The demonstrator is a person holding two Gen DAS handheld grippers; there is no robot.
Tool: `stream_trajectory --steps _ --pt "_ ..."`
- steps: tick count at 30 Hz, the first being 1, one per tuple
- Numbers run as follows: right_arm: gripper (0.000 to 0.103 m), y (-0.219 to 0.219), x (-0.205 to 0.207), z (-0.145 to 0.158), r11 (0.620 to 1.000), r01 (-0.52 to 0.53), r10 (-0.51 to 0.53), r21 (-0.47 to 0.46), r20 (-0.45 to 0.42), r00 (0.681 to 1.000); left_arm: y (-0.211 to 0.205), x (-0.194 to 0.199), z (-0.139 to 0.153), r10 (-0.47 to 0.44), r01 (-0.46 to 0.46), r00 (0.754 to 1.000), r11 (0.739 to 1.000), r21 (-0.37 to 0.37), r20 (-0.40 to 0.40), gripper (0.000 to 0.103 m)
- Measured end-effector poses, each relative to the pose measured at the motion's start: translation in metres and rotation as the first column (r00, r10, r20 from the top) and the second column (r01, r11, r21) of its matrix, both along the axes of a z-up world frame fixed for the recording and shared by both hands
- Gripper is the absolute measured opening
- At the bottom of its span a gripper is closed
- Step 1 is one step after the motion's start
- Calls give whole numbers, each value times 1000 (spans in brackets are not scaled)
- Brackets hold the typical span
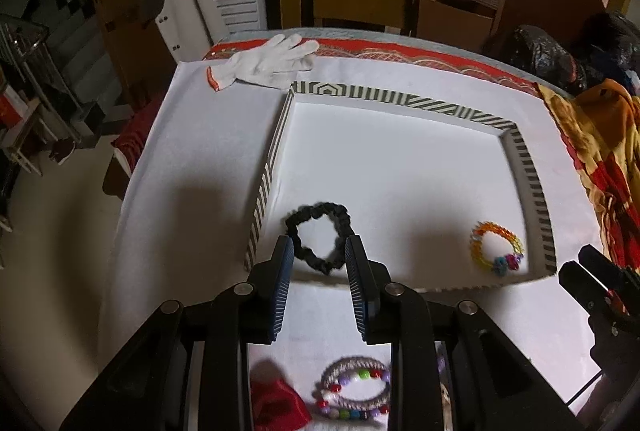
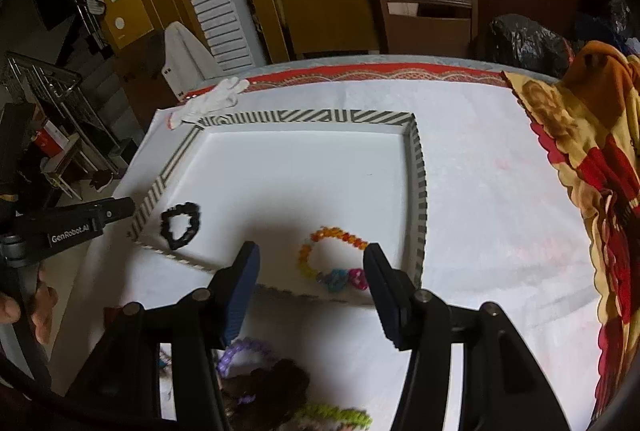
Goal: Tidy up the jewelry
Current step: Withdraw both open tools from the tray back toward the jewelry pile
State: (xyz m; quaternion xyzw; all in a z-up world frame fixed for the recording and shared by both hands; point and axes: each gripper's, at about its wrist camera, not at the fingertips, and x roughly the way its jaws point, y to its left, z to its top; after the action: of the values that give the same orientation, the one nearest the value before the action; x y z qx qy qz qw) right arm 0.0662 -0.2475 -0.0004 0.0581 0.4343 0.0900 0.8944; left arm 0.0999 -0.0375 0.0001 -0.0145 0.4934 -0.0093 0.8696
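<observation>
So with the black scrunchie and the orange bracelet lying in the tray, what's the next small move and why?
Probably bring the open left gripper back and down toward the beaded bracelet lying outside the striped tray. Both grippers look empty, the black scrunchie and orange bracelet already lie inside.

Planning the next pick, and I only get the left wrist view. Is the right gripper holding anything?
Observer: No, the right gripper is open and empty; the orange bracelet lies in the tray beyond it.
Operator: What's under it?
Observer: A green braided band and a dark brown fuzzy piece on the cloth.
Operator: Who holds the left gripper?
Observer: A hand wraps the handle of the left gripper.
</observation>
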Motion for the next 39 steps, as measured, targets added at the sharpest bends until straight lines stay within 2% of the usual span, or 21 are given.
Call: stream_trajectory --steps 7,14,39 --pt "64 12 -29 12 1000 -18 19 -14 22 1000 -2 -31 6 -5 4 1000 1000 21 31 22" --pt "65 17 -44 16 1000 -13 14 -14 25 1000 1 -48 8 10 -11 999 1000 28 47 22" --pt "68 24 -57 12 1000 0 -1 -28 -20 1000 1 -66 7 12 -14 999 999 33 51 22"
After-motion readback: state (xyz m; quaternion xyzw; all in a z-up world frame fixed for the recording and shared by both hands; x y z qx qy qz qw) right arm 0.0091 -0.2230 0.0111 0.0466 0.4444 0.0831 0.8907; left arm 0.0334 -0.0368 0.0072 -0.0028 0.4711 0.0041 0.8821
